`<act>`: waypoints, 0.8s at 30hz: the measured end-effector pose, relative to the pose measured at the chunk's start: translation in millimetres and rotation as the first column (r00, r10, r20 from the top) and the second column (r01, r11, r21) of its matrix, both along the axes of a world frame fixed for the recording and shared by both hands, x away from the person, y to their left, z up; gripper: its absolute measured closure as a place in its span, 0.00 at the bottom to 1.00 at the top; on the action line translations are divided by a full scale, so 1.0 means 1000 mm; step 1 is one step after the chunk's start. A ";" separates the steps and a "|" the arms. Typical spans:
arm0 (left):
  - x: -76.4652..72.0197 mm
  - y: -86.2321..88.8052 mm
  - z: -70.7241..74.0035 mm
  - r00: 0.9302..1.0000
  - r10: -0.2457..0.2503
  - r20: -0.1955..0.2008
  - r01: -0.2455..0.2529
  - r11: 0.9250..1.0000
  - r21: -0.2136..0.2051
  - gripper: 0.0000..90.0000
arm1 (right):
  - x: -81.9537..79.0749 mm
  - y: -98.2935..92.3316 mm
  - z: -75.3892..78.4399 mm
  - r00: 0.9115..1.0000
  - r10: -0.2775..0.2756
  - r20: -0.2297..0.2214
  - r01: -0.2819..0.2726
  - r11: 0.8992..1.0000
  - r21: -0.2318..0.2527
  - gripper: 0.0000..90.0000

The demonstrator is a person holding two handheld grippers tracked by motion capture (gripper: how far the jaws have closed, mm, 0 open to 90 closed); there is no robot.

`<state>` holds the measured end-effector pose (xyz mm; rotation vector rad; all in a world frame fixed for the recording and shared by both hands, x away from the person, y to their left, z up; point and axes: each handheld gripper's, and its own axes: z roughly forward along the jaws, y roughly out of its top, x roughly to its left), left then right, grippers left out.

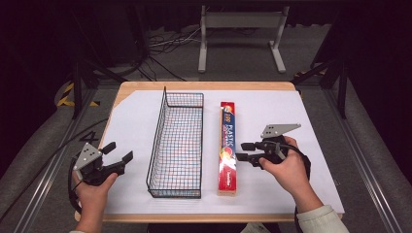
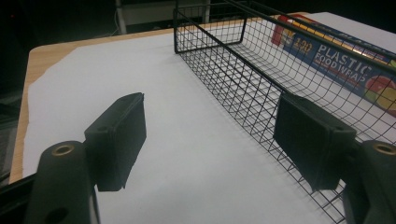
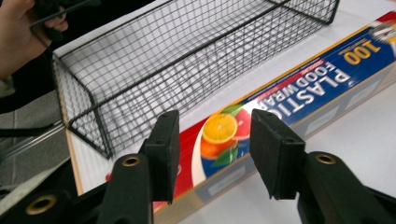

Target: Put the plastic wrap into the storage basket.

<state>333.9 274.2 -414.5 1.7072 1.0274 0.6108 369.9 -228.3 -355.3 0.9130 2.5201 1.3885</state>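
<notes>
One wire basket (image 1: 177, 145) and one plastic wrap box (image 1: 227, 148) lie side by side. Two grippers, left (image 1: 119, 156) and right (image 1: 244, 151), stand open and empty. The box's far end is cut off in the right gripper view.

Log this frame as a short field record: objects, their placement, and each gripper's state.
surface: white sheet on a wooden table
basket: black wire basket, empty, centre of sheet
box: plastic food wrap box, lying flat, right of the basket
left gripper: open, holding nothing, left of the basket
right gripper: open, beside the box's right edge, nothing between the jaws
</notes>
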 end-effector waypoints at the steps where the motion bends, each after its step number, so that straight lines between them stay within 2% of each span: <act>1: 0.000 0.000 0.000 1.000 -0.002 0.002 0.002 1.000 0.014 0.28 | 0.002 0.002 0.001 1.000 -0.014 0.001 0.014 1.000 0.003 0.54; 3: 0.000 0.001 -0.001 1.000 0.005 0.009 -0.005 1.000 0.027 0.28 | 0.007 0.006 0.003 0.999 -0.050 0.002 0.050 0.999 0.008 0.52; 7: 0.003 0.003 -0.001 1.000 0.008 0.015 -0.008 1.000 0.005 0.29 | 0.016 0.017 0.009 0.992 -0.130 -0.004 0.130 0.991 0.029 0.45; 9: 0.004 0.003 -0.001 1.000 0.010 0.016 -0.010 1.000 0.002 0.29 | 0.019 0.026 0.012 0.983 -0.183 -0.001 0.182 0.983 0.029 0.39; 13: 0.006 0.004 -0.001 1.000 0.015 0.021 -0.015 1.000 0.006 0.29 | 0.026 0.038 0.018 0.974 -0.228 0.003 0.227 0.974 0.009 0.35; 14: 0.006 0.004 -0.001 1.000 0.018 0.022 -0.018 1.000 0.002 0.29 | 0.026 0.038 0.018 0.974 -0.228 0.003 0.227 0.974 0.009 0.35; 15: 0.006 0.006 0.000 0.999 0.024 0.025 -0.024 1.000 -0.008 0.29 | 0.029 0.043 0.021 0.966 -0.258 0.008 0.257 0.966 0.005 0.33; 16: 0.006 0.006 0.000 0.999 0.024 0.025 -0.024 1.000 -0.008 0.29 | 0.029 0.043 0.021 0.966 -0.258 0.008 0.257 0.966 0.005 0.33; 17: 0.006 0.006 0.000 0.999 0.029 0.024 -0.029 0.999 -0.015 0.29 | 0.033 0.048 0.023 0.953 -0.303 0.024 0.303 0.953 -0.006 0.33; 18: 0.006 0.007 0.001 0.999 0.030 0.026 -0.029 0.999 -0.016 0.29 | 0.033 0.048 0.023 0.953 -0.303 0.024 0.303 0.953 -0.006 0.33; 19: 0.006 0.007 0.001 0.999 0.032 0.027 -0.031 0.999 -0.018 0.29 | 0.034 0.050 0.024 0.947 -0.321 0.030 0.322 0.947 -0.012 0.33; 20: 0.006 0.007 0.001 0.999 0.035 0.026 -0.035 0.999 -0.020 0.29 | 0.036 0.055 0.025 0.937 -0.348 0.043 0.349 0.937 -0.016 0.33; 21: 0.006 0.008 0.000 0.999 0.037 0.027 -0.036 0.999 -0.018 0.29 | 0.036 0.055 0.025 0.937 -0.348 0.043 0.349 0.937 -0.016 0.33; 24: 0.005 0.009 0.000 0.999 0.040 0.026 -0.040 0.999 -0.014 0.29 | 0.039 0.063 0.027 0.916 -0.396 0.062 0.397 0.918 -0.008 0.34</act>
